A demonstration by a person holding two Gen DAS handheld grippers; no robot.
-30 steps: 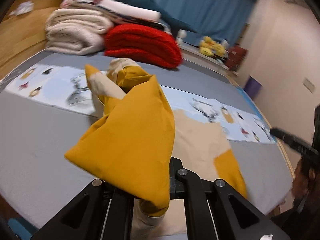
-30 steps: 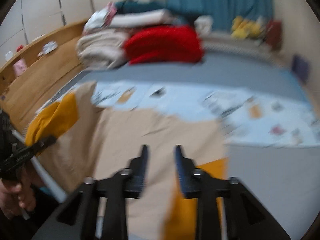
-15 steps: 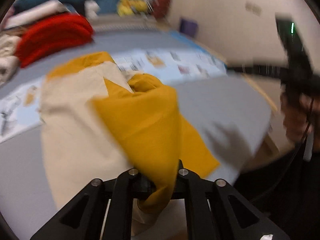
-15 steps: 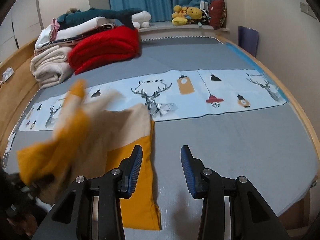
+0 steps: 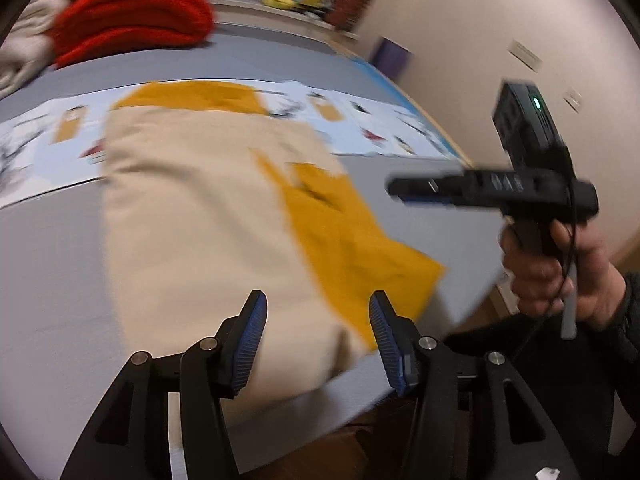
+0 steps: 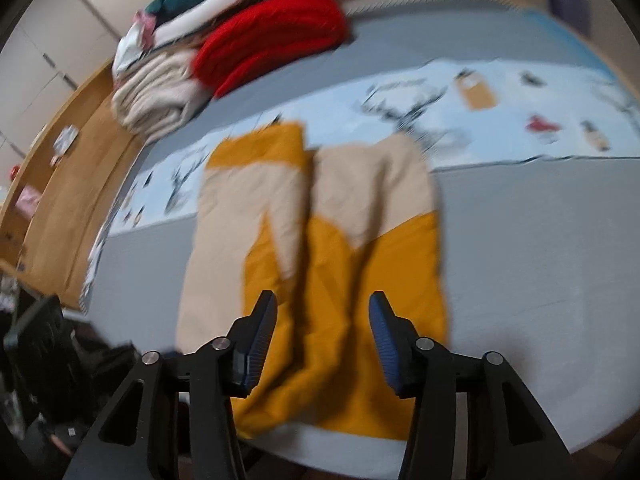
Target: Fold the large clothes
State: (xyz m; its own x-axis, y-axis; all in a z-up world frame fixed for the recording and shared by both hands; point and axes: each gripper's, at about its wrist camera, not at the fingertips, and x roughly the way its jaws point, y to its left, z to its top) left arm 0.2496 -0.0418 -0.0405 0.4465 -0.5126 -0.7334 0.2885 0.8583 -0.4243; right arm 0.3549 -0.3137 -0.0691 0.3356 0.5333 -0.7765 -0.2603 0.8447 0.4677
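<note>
Left wrist view: the left gripper (image 5: 318, 334) has just been opening its jaws; they stand apart with nothing pinched. Beyond and below them the cream-and-mustard garment (image 5: 208, 216) lies spread on the bed (image 5: 52, 248), near its edge. It looks soft and light, likely to slump; a hem corner seems the best hold. The right gripper (image 5: 416, 192) hovers beside it.

Right wrist view: the right gripper's (image 6: 322, 328) jaws, also just widening, are empty, the garment's (image 6: 340, 280) mustard hem just beyond them.
</note>
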